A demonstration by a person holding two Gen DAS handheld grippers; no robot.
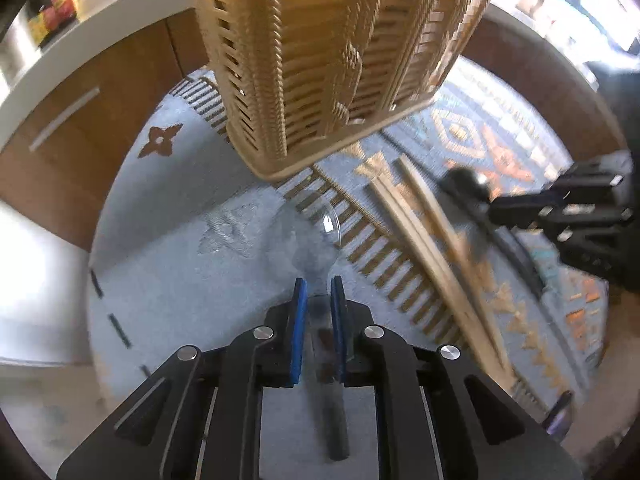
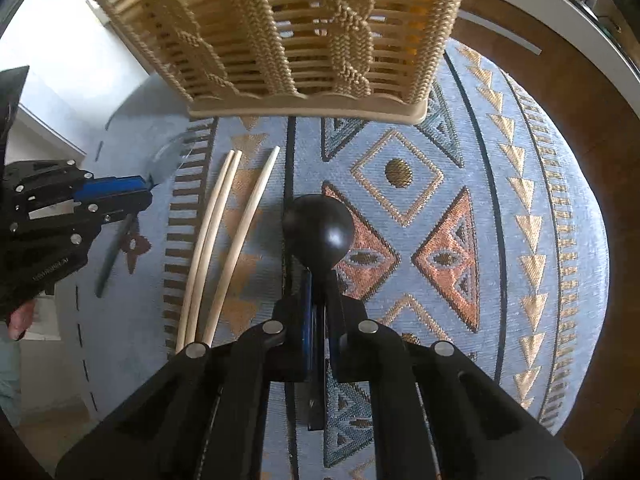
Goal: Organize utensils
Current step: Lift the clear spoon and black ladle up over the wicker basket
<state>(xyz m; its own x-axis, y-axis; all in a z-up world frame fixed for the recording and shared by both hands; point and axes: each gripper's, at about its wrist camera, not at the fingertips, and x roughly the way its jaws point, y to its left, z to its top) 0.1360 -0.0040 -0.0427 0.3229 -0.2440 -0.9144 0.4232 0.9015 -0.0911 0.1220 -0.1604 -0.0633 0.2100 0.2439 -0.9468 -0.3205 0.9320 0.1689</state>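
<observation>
My left gripper (image 1: 319,292) is shut on a clear plastic spoon (image 1: 316,228), bowl forward, held above the cloth; it also shows in the right wrist view (image 2: 146,184) with the clear spoon (image 2: 166,158). My right gripper (image 2: 319,280) is shut on a black spoon (image 2: 319,228), bowl forward; it shows in the left wrist view (image 1: 486,204) with the black spoon (image 1: 464,182). Three wooden chopsticks (image 2: 224,240) lie on the patterned cloth between the grippers, also in the left wrist view (image 1: 432,236). A beige woven basket (image 2: 304,32) stands just beyond them (image 1: 328,56).
A patterned blue, gold and orange cloth (image 2: 460,208) covers a round wooden table (image 2: 592,128). A white counter edge (image 1: 80,40) runs behind at the left. A white shelf (image 2: 560,4) runs behind at the right.
</observation>
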